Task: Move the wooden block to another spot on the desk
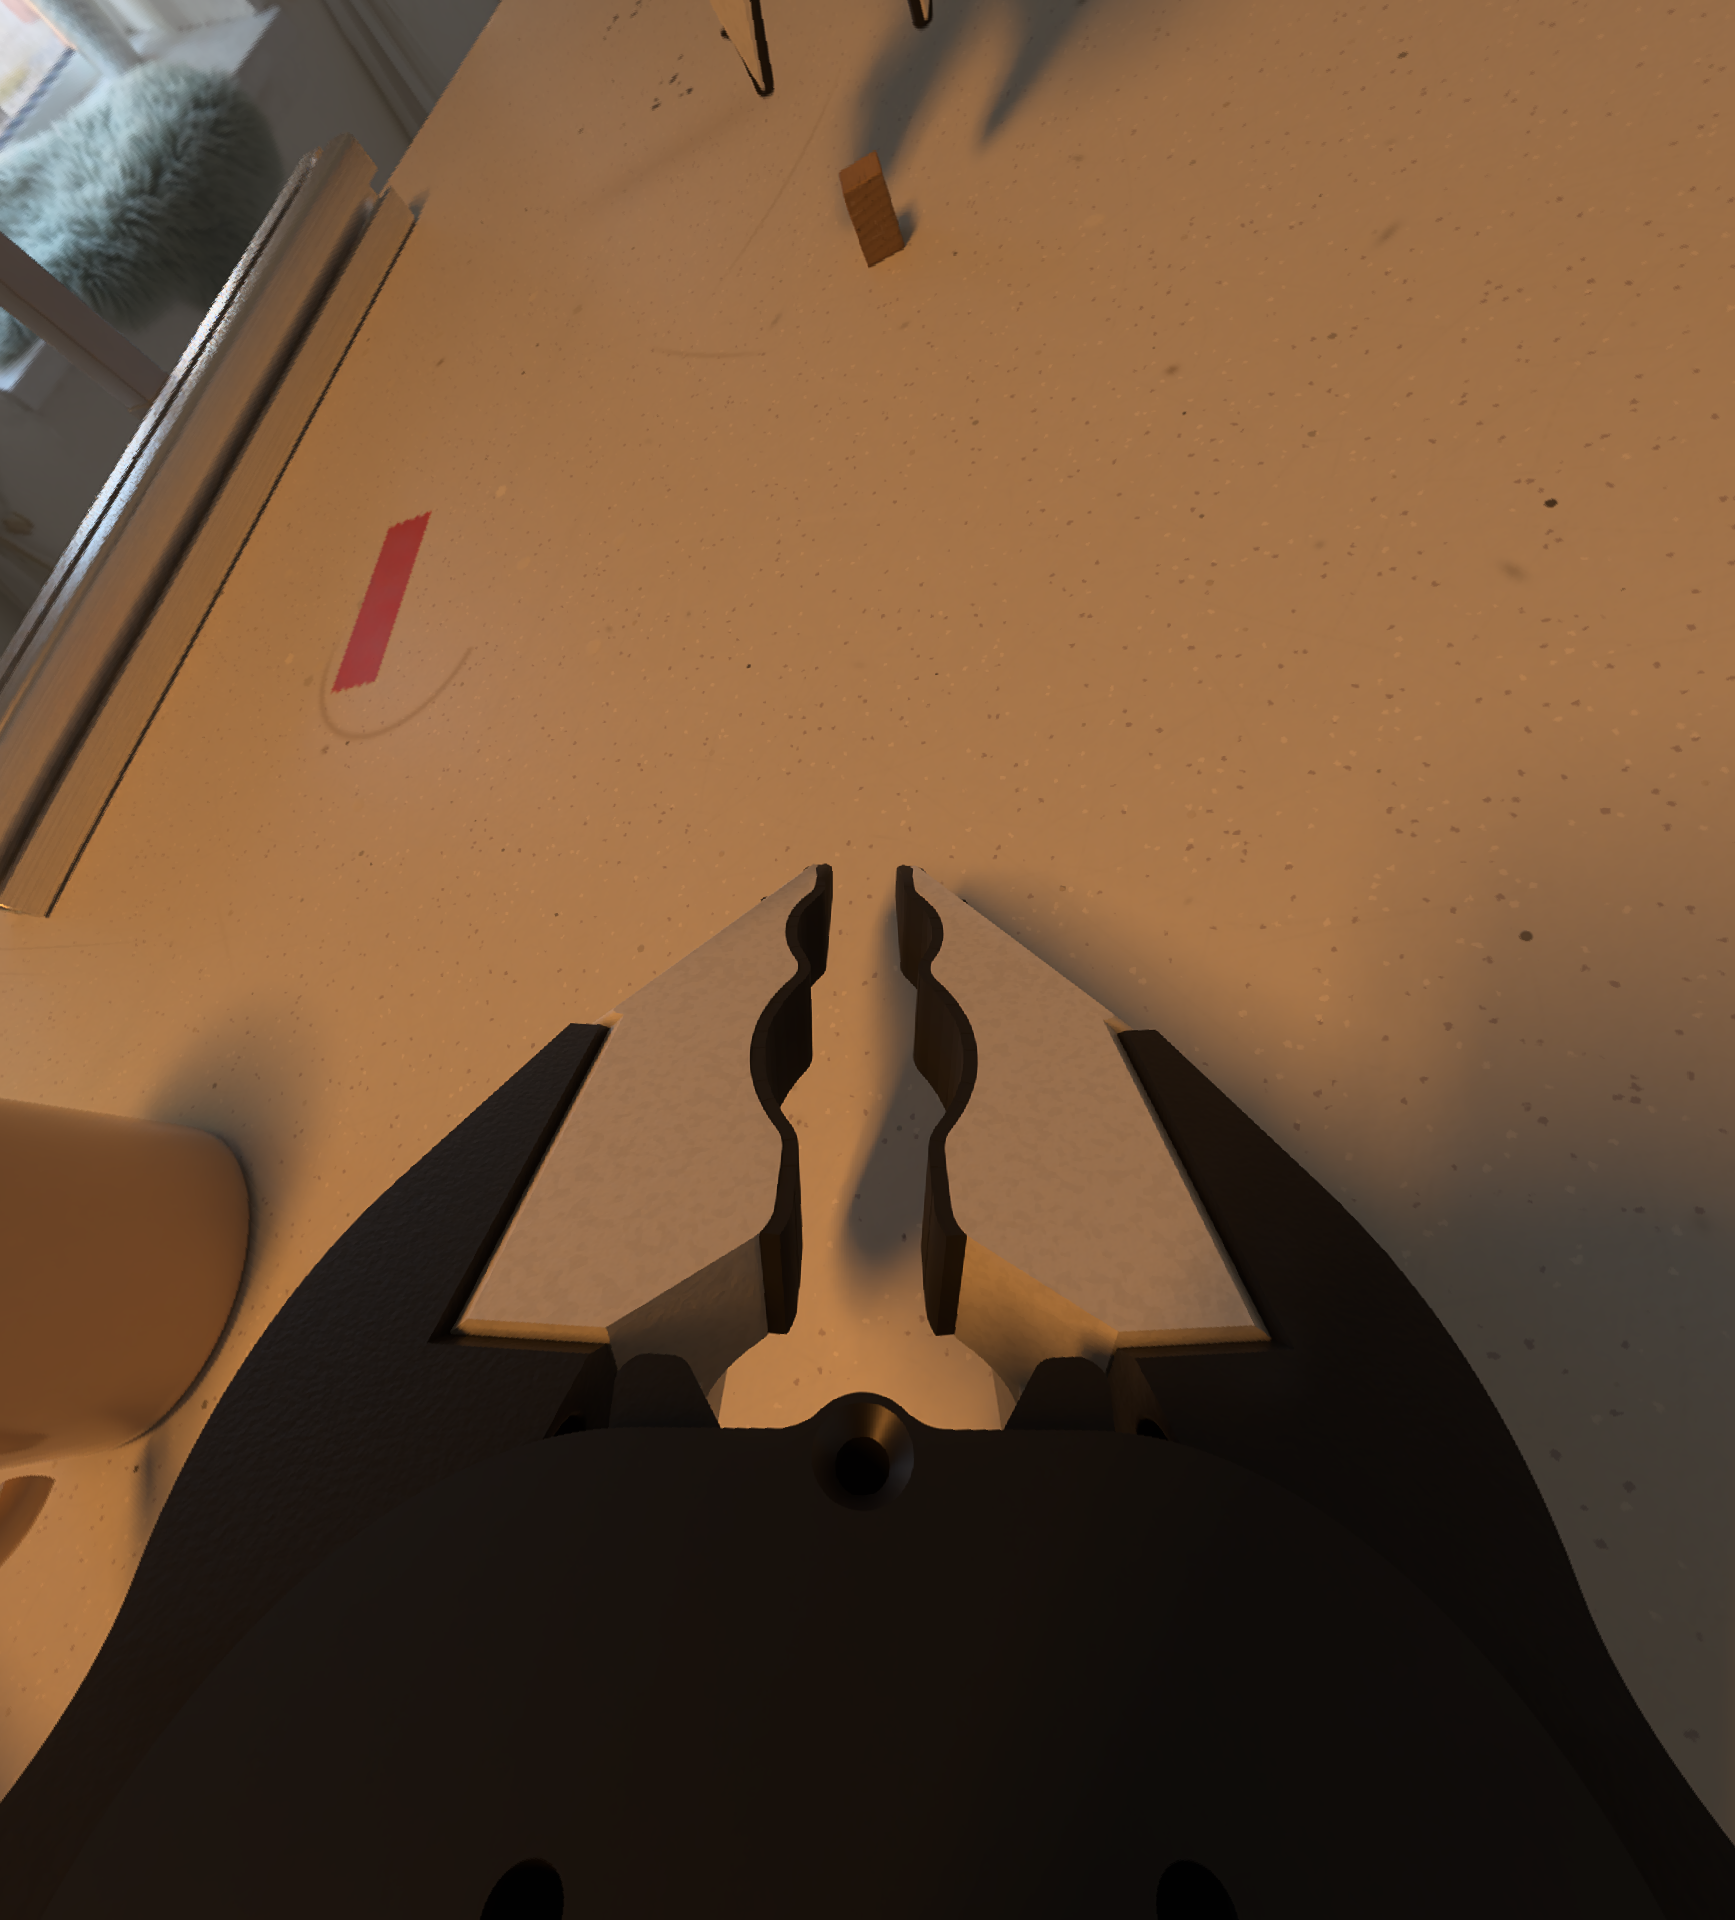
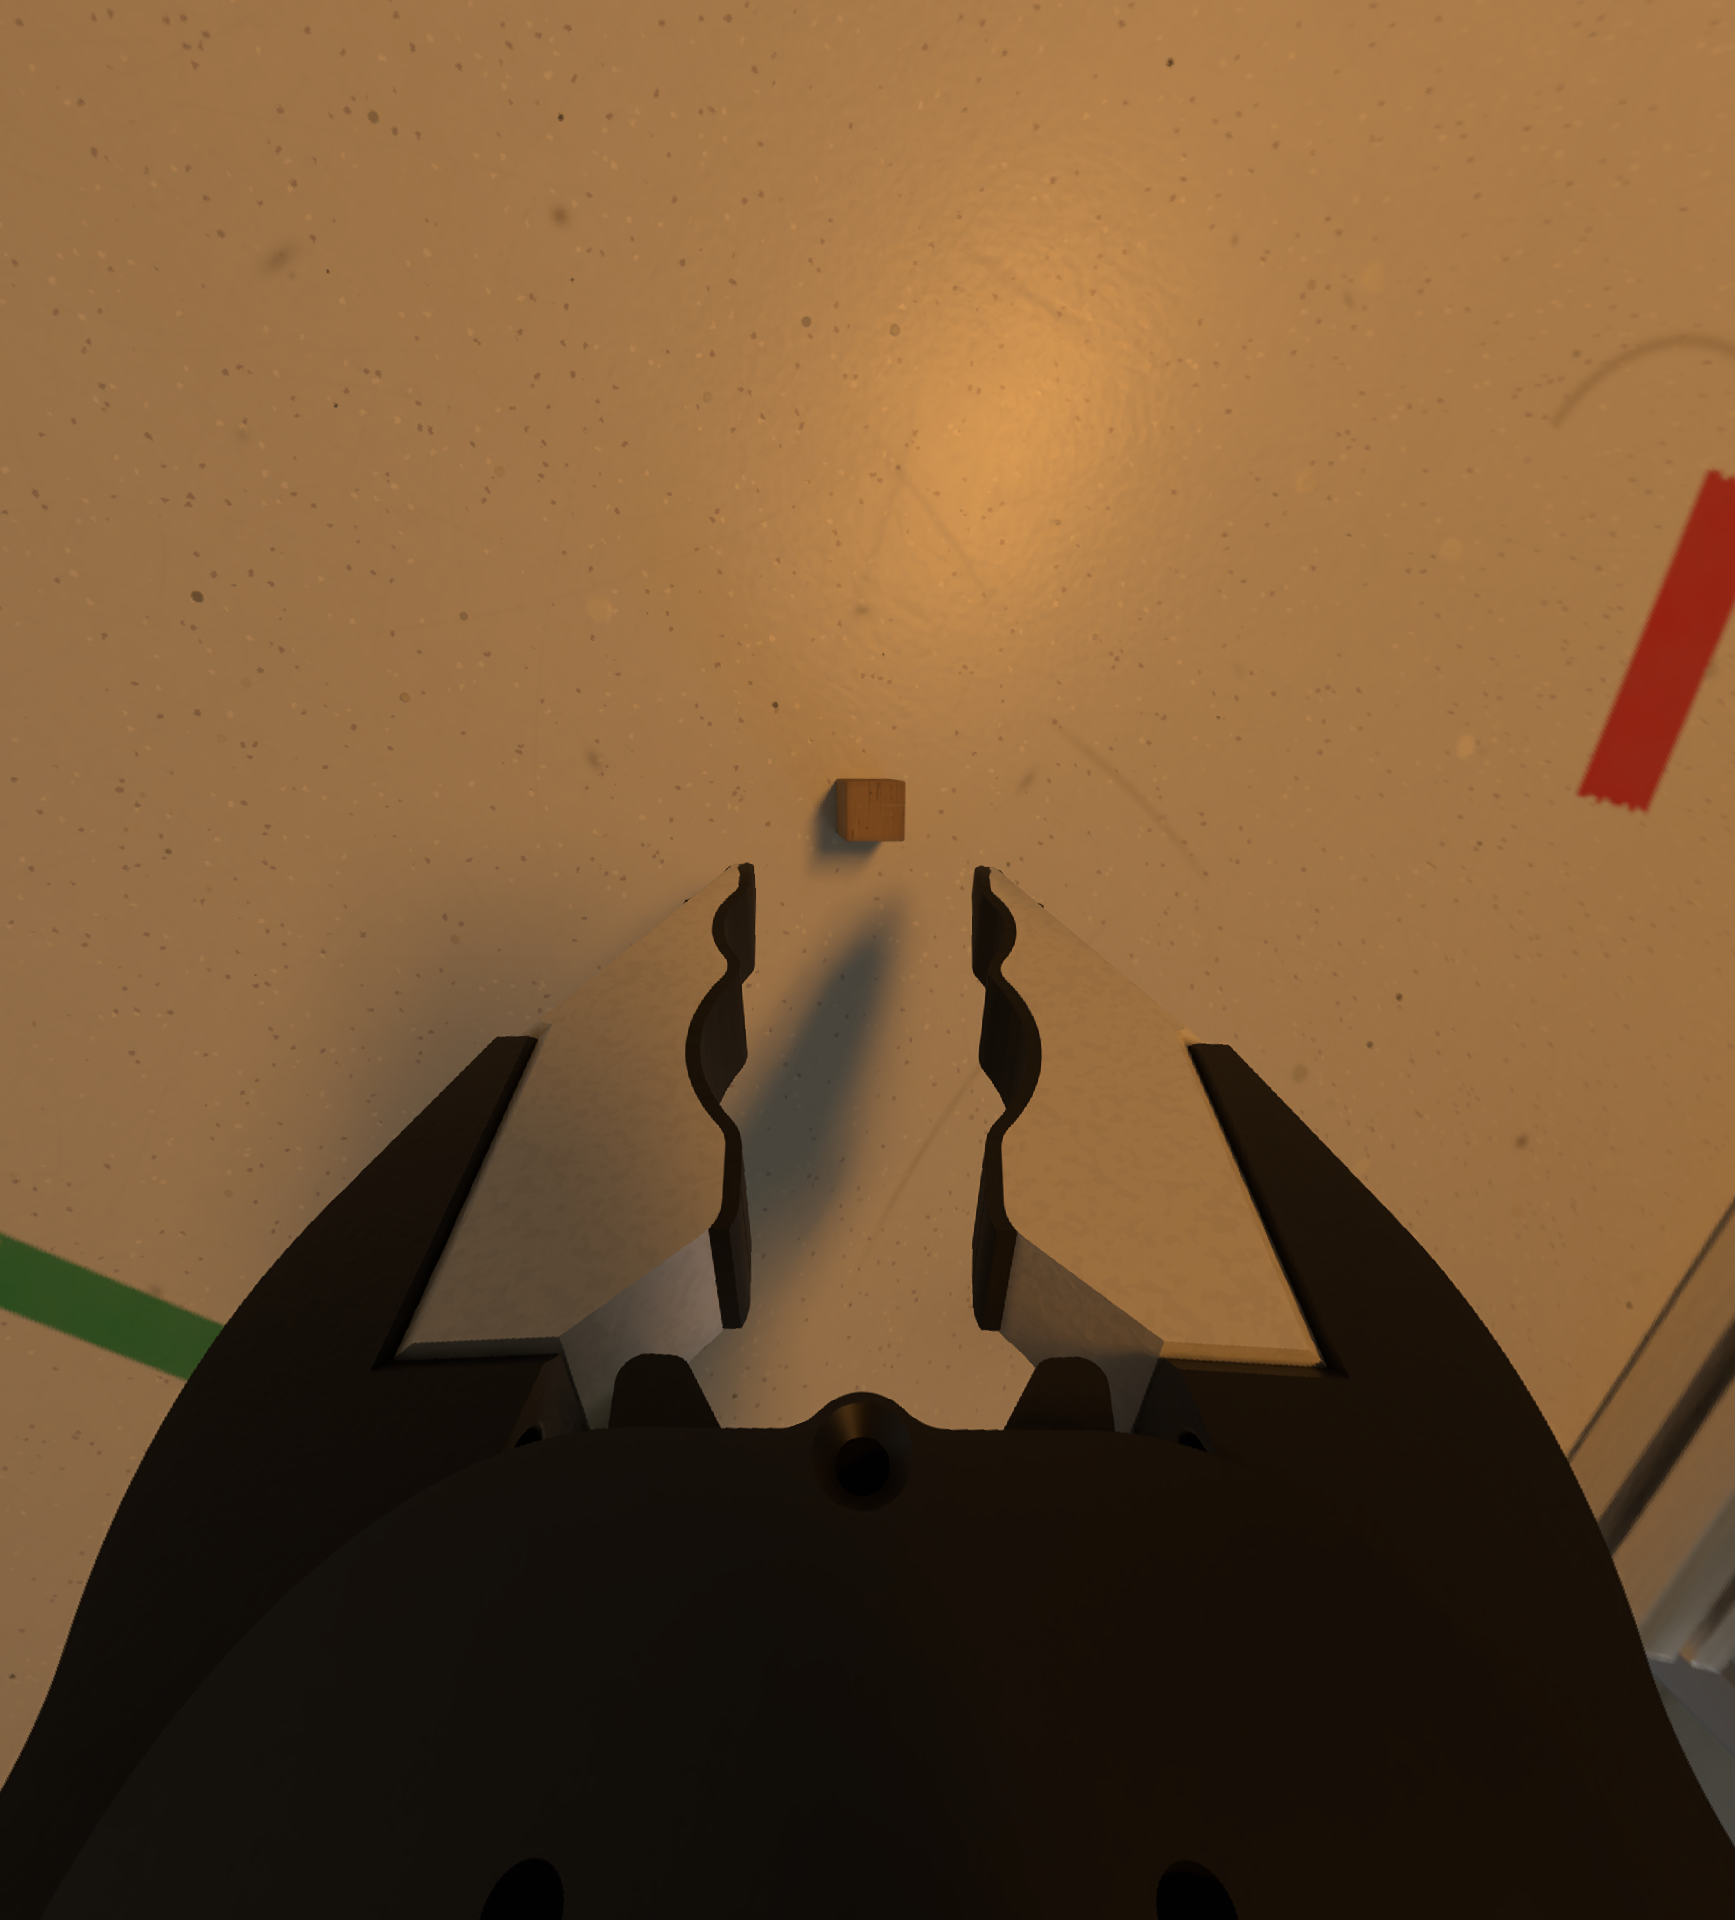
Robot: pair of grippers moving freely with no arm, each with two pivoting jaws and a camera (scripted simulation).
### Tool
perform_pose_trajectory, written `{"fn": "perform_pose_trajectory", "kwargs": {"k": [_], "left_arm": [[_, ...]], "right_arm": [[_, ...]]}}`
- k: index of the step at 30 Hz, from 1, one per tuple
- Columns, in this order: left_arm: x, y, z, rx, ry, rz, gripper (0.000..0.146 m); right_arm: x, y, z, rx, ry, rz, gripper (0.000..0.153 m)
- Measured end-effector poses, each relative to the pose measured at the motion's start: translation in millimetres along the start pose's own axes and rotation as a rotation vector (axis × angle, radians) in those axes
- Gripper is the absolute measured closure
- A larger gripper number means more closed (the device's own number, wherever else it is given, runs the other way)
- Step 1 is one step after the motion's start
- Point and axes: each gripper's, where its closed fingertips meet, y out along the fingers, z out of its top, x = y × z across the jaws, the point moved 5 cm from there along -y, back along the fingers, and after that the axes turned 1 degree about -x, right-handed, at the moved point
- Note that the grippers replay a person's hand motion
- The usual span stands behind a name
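The wooden block [image 1: 873, 213] is small and light brown and stands upright on the speckled desk [image 1: 1258, 623], far ahead of my left gripper [image 1: 863, 878]. The left gripper is empty, its jaws nearly shut with a narrow gap, low over the desk. In the right wrist view I see the block [image 2: 871, 809] from above, just beyond the tips of my right gripper [image 2: 863, 878] and in line with the gap. The right gripper is open and empty above the block. One of its fingers [image 1: 751, 52] shows at the top of the left wrist view.
A cream mug [image 1: 42, 1278] stands close to the left of the left gripper. An aluminium rail [image 1: 156, 530] runs along the desk edge and shows in the right wrist view [image 2: 1715, 1351]. Red tape [image 1: 380, 603] [image 2: 1678, 639] and green tape [image 2: 94, 1304] lie flat on the desk.
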Motion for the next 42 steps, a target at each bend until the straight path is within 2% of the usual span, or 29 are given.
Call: {"fn": "perform_pose_trajectory", "kwargs": {"k": [13, 16, 18, 23, 26, 30, 33, 37, 42], "left_arm": [[-2, 1, 0, -0.007, -0.013, 0.003, 0.134], [-2, 0, 0, -0.002, -0.016, 0.008, 0.134], [-2, 0, 0, 0.002, -0.016, 0.012, 0.134], [-2, -3, 1, 0.010, -0.020, 0.022, 0.134], [-4, -8, 3, 0.011, -0.012, 0.049, 0.134], [-6, -24, 5, 0.028, -0.015, 0.089, 0.134], [-6, -39, 6, 0.036, -0.023, 0.107, 0.134], [0, -54, 10, 0.100, -0.053, 0.120, 0.134], [16, -63, 4, 0.116, -0.072, 0.129, 0.134]], "right_arm": [[7, 27, -2, -0.047, 0.005, 0.093, 0.110], [7, 30, 0, -0.044, 0.028, 0.126, 0.123], [7, 30, 1, -0.053, 0.035, 0.128, 0.140], [5, 25, 0, -0.102, 0.069, 0.059, 0.140], [0, 2, 5, -0.095, 0.124, -0.050, 0.140], [-28, -49, 38, 0.059, 0.225, -0.245, 0.140], [-65, -61, 78, 0.210, 0.278, -0.320, 0.140], [-102, -21, 136, 0.322, 0.362, -0.355, 0.140], [-117, 43, 188, 0.384, 0.471, -0.336, 0.140]]}}
